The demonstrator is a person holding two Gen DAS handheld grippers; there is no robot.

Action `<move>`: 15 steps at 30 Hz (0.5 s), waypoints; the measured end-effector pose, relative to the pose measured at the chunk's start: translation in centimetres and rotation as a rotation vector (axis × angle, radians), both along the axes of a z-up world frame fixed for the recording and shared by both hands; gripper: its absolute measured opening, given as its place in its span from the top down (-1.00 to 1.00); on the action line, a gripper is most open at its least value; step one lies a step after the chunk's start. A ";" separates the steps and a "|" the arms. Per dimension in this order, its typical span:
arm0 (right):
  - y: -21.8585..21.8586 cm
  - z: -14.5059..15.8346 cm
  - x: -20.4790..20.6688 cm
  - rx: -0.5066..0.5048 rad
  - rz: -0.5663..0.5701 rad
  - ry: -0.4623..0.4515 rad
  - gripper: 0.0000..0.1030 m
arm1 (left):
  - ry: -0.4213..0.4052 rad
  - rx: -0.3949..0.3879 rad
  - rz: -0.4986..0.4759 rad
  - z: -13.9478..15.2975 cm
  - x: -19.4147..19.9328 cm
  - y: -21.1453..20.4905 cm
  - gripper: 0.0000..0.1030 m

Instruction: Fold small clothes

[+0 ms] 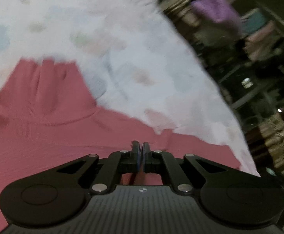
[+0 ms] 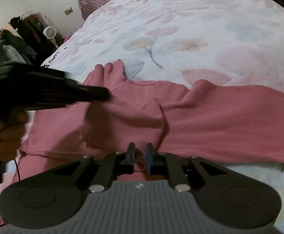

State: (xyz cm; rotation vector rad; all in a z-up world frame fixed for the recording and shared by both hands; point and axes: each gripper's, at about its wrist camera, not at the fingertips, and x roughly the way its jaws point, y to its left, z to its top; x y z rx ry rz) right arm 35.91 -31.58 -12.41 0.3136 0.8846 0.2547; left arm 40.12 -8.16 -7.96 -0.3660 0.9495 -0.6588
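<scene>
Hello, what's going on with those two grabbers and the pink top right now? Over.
Left hand-held gripper shut, at the pink top. Right hand-held gripper slightly parted over its near edge; grip unclear. Top spread rumpled on floral duvet. Nothing in the way.

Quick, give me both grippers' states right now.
Left gripper: jaws closed, low over the pink garment; whether cloth is pinched cannot be told.
Right gripper: jaws narrowly apart, pink fabric between them; a firm grip cannot be told.
</scene>
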 end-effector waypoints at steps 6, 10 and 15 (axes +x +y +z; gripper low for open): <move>-0.2 -0.2 0.2 0.017 0.003 0.004 0.68 | 0.043 0.131 0.192 -1.3 -0.5 3.8 0.80; -0.7 0.6 0.1 0.028 -0.001 -0.023 0.58 | 0.091 0.079 0.236 -1.4 -0.4 5.4 0.48; -1.6 1.2 1.8 -0.004 -0.039 -0.029 0.57 | 0.120 0.054 0.152 -1.5 0.1 3.4 0.13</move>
